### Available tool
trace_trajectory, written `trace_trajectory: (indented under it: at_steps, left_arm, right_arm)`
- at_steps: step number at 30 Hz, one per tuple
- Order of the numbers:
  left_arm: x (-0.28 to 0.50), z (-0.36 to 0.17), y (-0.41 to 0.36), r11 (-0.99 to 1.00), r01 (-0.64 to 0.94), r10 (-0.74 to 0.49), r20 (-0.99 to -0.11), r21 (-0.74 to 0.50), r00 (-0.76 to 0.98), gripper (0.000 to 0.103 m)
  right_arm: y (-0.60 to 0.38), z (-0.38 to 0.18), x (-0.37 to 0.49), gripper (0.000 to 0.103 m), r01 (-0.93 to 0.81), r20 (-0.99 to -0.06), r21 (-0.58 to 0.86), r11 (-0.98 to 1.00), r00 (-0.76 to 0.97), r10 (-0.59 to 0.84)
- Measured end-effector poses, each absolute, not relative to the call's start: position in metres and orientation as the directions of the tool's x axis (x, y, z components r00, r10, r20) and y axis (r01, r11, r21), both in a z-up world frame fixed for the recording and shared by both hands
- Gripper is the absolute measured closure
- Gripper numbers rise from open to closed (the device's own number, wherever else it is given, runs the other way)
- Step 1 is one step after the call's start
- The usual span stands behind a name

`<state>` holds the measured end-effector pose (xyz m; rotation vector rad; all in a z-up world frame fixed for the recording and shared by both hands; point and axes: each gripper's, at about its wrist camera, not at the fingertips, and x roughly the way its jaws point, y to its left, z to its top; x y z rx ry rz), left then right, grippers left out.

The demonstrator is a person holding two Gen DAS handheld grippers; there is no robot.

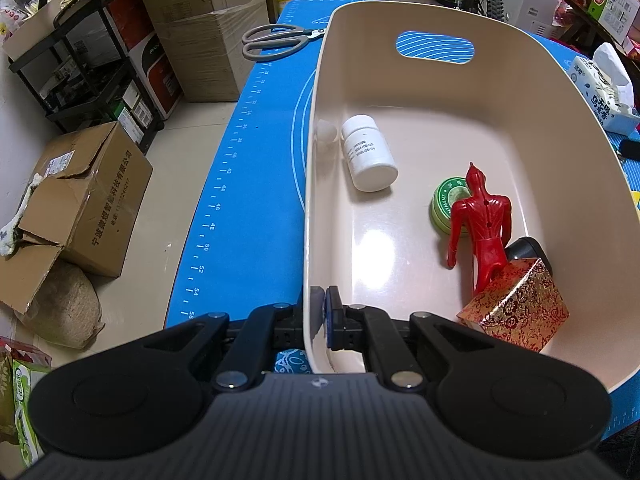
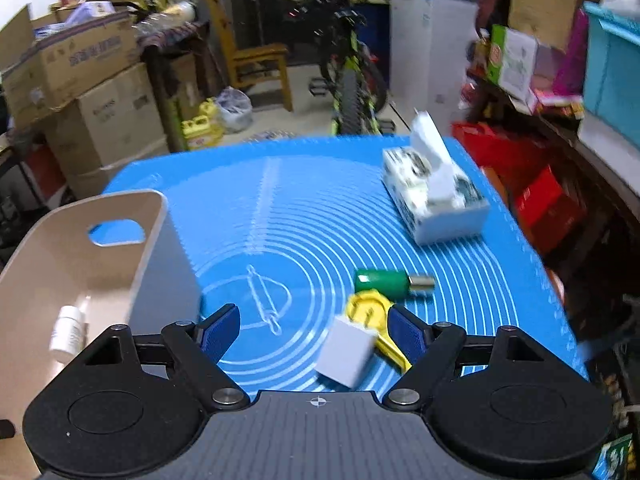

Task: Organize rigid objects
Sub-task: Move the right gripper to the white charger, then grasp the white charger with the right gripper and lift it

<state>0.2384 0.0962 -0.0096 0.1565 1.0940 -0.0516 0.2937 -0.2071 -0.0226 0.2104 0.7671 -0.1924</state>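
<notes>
A beige plastic bin (image 1: 520,92) stands on the blue mat (image 1: 260,184). My left gripper (image 1: 325,312) is shut on the bin's near wall, one finger outside and one inside. In the bin lie a white pill bottle (image 1: 370,154), a green tin (image 1: 446,204), a red toy figure (image 1: 482,224), a red-gold box (image 1: 516,306) and a black item (image 1: 528,250). My right gripper (image 2: 314,330) is open above the mat (image 2: 320,200). Just ahead of it lie a white block (image 2: 346,350), a yellow tool (image 2: 370,318) and a green cylinder (image 2: 386,283). The bin (image 2: 72,256) is to its left.
Grey scissors (image 1: 276,42) lie on the mat beyond the bin. A tissue box (image 2: 434,196) sits at the mat's far right, and also shows in the left wrist view (image 1: 604,92). Cardboard boxes (image 1: 76,204), a black shelf (image 1: 92,76) and a bicycle (image 2: 352,80) surround the table.
</notes>
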Motion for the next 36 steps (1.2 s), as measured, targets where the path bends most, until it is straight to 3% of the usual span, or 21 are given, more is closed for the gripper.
trace_trajectory:
  at_steps: [12,20,24,29,36]
  left_arm:
    - [0.238,-0.01,0.096,0.988,0.117,0.033,-0.888,0.097,0.458,0.095]
    - [0.239,-0.011,0.096,0.989,0.118,0.029,-0.889,0.093,0.458,0.095]
    - [0.239,-0.011,0.096,0.989,0.119,0.027,-0.889,0.092,0.458,0.095]
    - [0.239,-0.011,0.097,0.989,0.121,0.025,-0.889,0.091,0.457,0.095]
    - [0.239,-0.011,0.097,0.989,0.12,0.024,-0.888,0.088,0.459,0.095]
  right_arm:
    - [-0.223,-0.071,0.307,0.019,0.344,-0.765,0.107,0.933,0.628,-0.144]
    - [-0.217,-0.084,0.312,0.02,0.367,-0.741,0.059,0.928,0.639,-0.206]
    - [-0.21,-0.089,0.315,0.028,0.376,-0.726,0.035,0.926,0.647,-0.235]
    - [-0.201,-0.089,0.316,0.053,0.37,-0.701,-0.012,0.929,0.66,-0.272]
    - [-0.2,-0.084,0.312,0.059,0.348,-0.693,0.004,0.937,0.677,-0.248]
